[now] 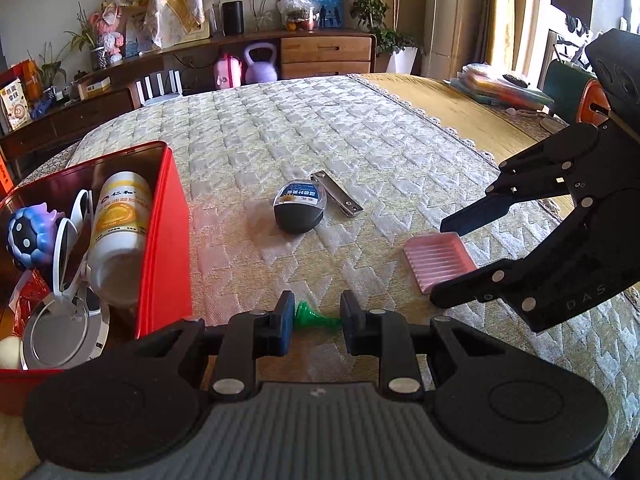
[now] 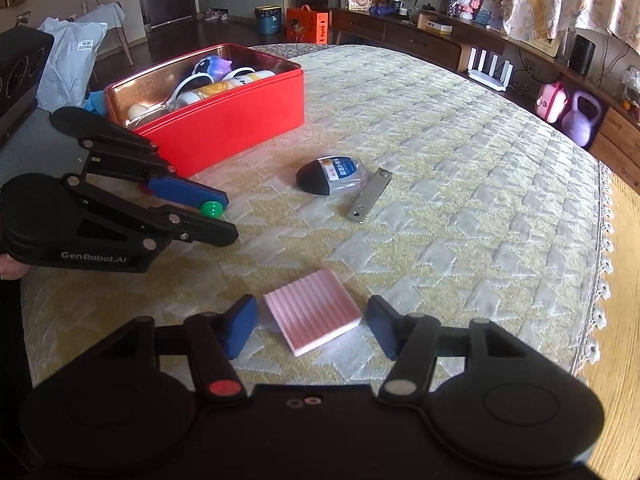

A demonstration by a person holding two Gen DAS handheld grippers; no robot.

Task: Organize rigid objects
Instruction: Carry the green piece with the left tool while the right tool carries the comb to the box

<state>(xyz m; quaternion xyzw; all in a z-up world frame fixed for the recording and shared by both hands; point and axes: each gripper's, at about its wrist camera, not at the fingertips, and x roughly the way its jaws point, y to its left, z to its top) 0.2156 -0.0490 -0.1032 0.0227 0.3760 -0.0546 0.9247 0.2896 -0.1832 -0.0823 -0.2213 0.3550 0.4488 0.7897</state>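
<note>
My left gripper is shut on a small green chess-like piece, held across the pads just above the quilted table cover; it also shows in the right wrist view. My right gripper is open, its fingers on either side of a pink ribbed block that lies flat on the cover. The block also shows in the left wrist view. A red tin at the left holds a white bottle, sunglasses, a purple toy and a mirror.
A black-and-clear round case and a metal nail clipper lie mid-table. The tin's wall stands beside the left gripper. A lace-trimmed cover edge runs along the right. Folded cloths lie at the far right.
</note>
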